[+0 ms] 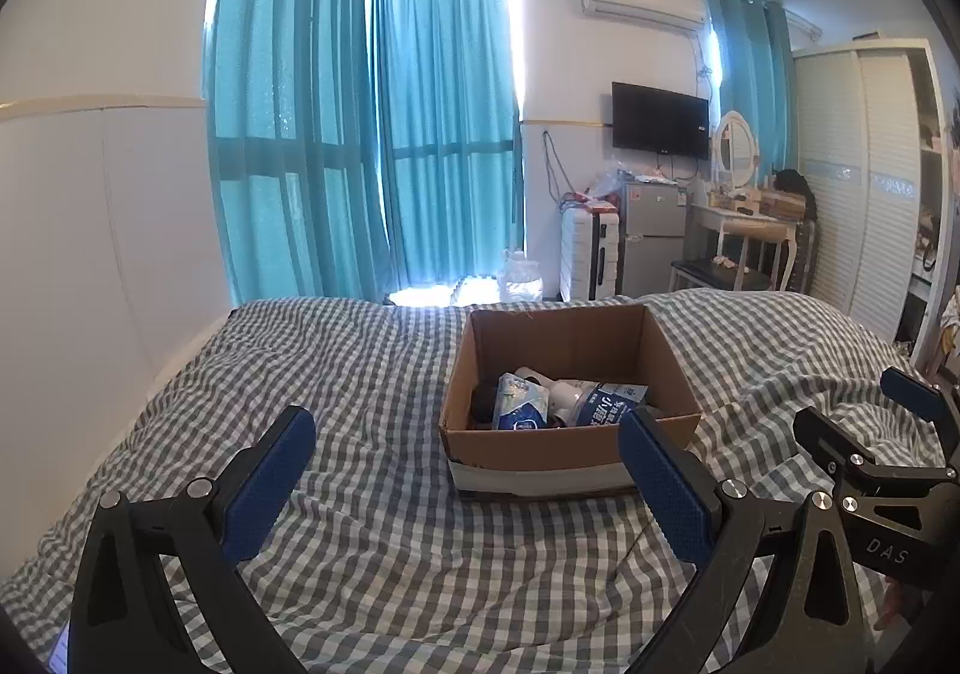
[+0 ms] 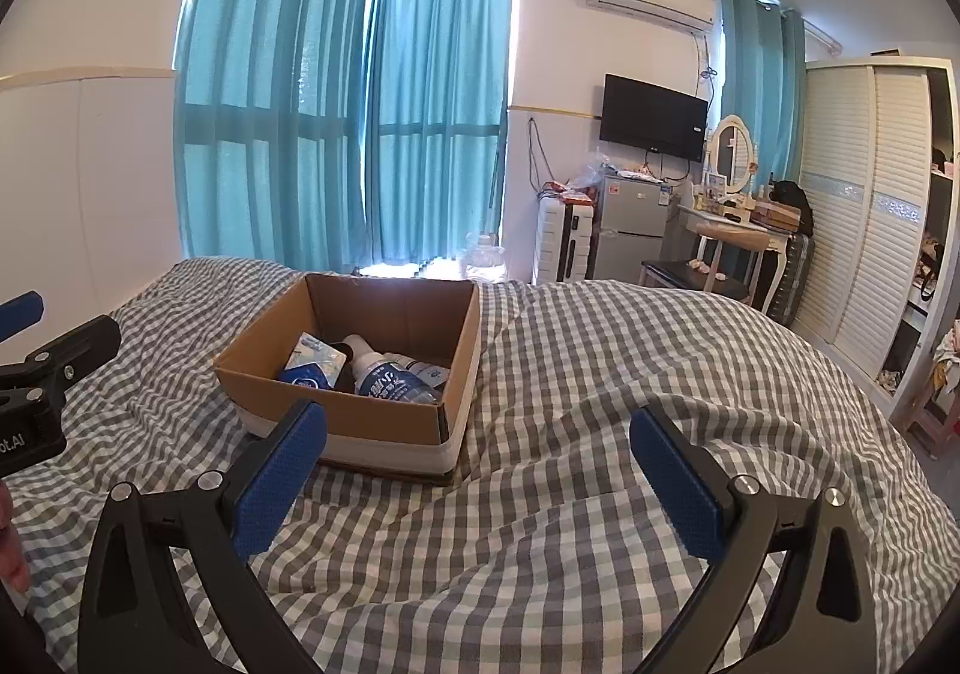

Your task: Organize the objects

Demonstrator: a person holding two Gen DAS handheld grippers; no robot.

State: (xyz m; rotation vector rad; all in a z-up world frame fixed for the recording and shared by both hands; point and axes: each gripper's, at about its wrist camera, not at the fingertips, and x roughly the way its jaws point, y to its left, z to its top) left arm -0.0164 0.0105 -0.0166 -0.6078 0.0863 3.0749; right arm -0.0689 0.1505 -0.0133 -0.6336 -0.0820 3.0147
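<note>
The open brown cardboard box sits on the grey-and-white checked bedspread, already holding a clear plastic bottle with a blue label and a soft blue-and-white packet; I judge both light, the bottle slick and round, so I'd pinch it across its body. The box walls look thin and the quilt soft beneath, so I'd grip a side wall low. My left gripper and right gripper hover before it, jaws spread wide, holding nothing.

Teal curtains, wall TV, white wardrobe, checked bedspread
</note>
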